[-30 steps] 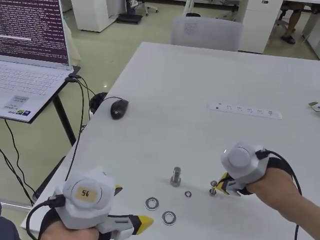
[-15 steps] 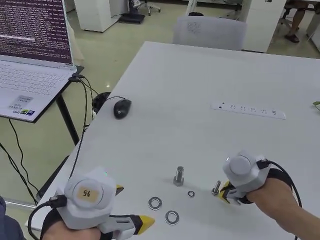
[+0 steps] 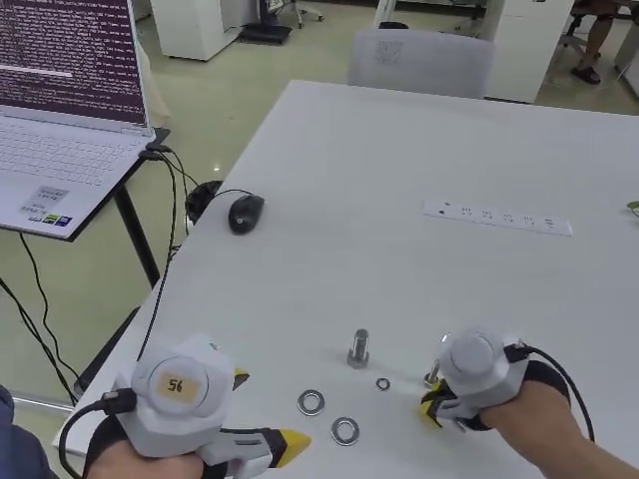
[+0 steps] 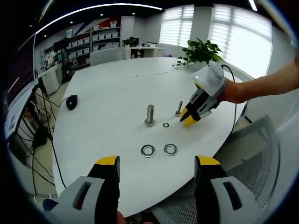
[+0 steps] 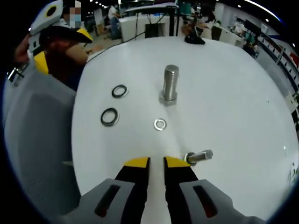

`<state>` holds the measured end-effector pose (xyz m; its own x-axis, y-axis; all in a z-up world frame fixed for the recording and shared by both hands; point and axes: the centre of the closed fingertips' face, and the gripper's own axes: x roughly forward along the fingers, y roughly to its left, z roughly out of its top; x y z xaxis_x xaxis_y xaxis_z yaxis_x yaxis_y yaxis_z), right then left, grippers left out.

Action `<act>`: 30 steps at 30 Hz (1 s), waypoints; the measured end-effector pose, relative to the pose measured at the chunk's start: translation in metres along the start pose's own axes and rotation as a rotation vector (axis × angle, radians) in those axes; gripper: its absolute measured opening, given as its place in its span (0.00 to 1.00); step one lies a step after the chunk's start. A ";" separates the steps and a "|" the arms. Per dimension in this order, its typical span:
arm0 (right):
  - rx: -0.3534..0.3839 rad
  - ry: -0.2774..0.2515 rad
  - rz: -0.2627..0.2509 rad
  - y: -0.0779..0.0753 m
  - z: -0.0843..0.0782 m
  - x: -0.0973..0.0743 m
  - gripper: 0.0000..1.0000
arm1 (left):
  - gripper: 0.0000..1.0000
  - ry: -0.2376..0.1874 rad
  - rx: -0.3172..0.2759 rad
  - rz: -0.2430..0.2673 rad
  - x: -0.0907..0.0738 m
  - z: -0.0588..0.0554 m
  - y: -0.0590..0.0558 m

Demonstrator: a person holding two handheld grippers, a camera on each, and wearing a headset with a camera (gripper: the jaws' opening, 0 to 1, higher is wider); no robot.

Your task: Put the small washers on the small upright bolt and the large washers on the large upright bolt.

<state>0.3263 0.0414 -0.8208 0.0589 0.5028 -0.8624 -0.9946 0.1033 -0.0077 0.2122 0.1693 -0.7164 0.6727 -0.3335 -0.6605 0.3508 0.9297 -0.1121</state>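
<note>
The large upright bolt (image 3: 358, 348) (image 4: 149, 115) (image 5: 170, 84) stands near the table's front. The small upright bolt (image 3: 432, 376) (image 4: 179, 108) (image 5: 198, 157) is to its right, just beyond and beside my right gripper (image 3: 429, 411) (image 5: 157, 162), which is shut with nothing held. A small washer (image 3: 382, 384) (image 4: 166, 124) (image 5: 160, 124) lies flat between the bolts. Two large washers (image 3: 311, 402) (image 3: 344, 431) (image 4: 148, 150) (image 4: 170, 149) (image 5: 120, 91) (image 5: 110, 116) lie closer to me. My left gripper (image 3: 290, 446) (image 4: 157, 163) is open and empty, short of the large washers.
On the white table (image 3: 399, 150), a black mouse (image 3: 246, 213) sits at the left edge and a white power strip (image 3: 496, 218) lies far right. A laptop (image 3: 60, 120) on a stand is off the table's left side. A grey chair (image 3: 419, 62) stands at the far end.
My right gripper has drawn back from the small bolt toward the table's near edge. The left gripper has stayed where it was. The head camera shifted slightly.
</note>
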 end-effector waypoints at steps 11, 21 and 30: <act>0.069 -0.019 -0.107 -0.015 0.036 0.024 0.19 | 0.64 -0.004 -0.003 0.009 -0.005 0.001 0.003; 0.110 -0.033 -0.070 -0.009 0.033 0.022 0.15 | 0.64 -0.001 -0.003 0.007 -0.005 -0.002 0.001; 0.049 -0.021 -0.006 0.017 0.008 0.009 0.15 | 0.64 -0.005 0.009 0.004 -0.004 0.002 0.002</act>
<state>0.3101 0.0544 -0.8244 0.0675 0.5202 -0.8514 -0.9889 0.1481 0.0121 0.2118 0.1724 -0.7121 0.6777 -0.3302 -0.6571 0.3534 0.9298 -0.1027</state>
